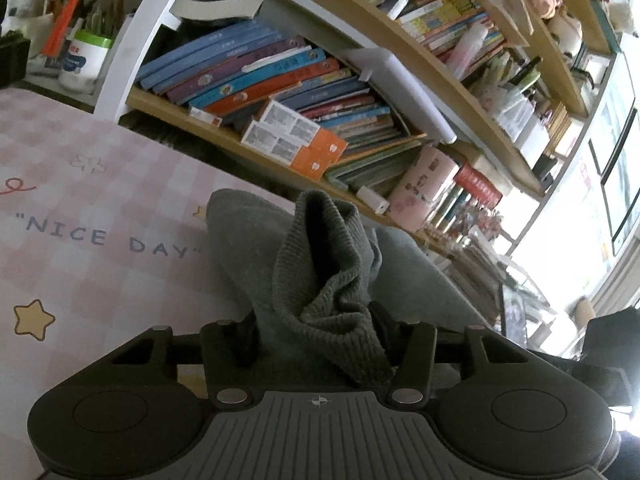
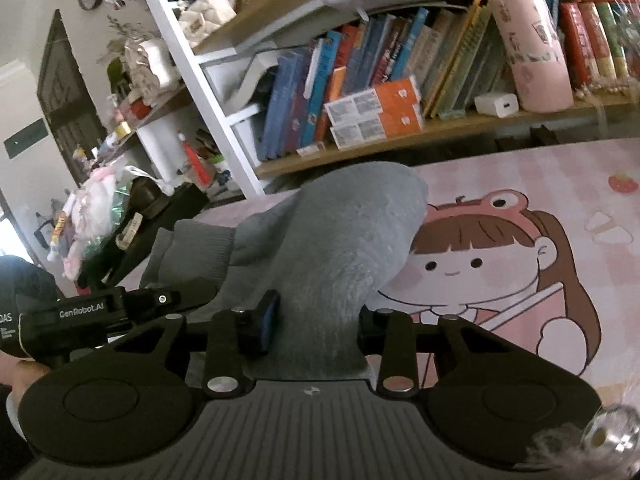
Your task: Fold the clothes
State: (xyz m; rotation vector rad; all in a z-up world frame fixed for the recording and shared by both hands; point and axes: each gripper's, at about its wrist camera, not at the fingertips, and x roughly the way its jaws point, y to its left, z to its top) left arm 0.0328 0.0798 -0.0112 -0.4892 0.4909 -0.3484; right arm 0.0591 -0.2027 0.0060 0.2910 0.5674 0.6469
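Observation:
A grey knitted garment [image 1: 248, 240] lies bunched on the pink checked table mat [image 1: 80, 184]. Its ribbed edge [image 1: 320, 248] stands up in a crumpled fold between the fingers of my left gripper [image 1: 314, 332], which is shut on it. In the right wrist view another part of the grey garment [image 2: 352, 232] rises in a soft hump from my right gripper [image 2: 316, 320], whose jaws are shut on the cloth, with a blue pad [image 2: 270, 316] showing on the left finger. The left gripper's black body [image 2: 92, 316] sits close by at the left, over a ribbed part of the garment [image 2: 196, 252].
A bookshelf [image 1: 280, 80] packed with books and boxes runs along the table's far edge [image 2: 360, 148]. The mat bears a cartoon girl [image 2: 500, 264] to the right of the garment. Clutter and a dark bag [image 2: 132, 216] stand at the left.

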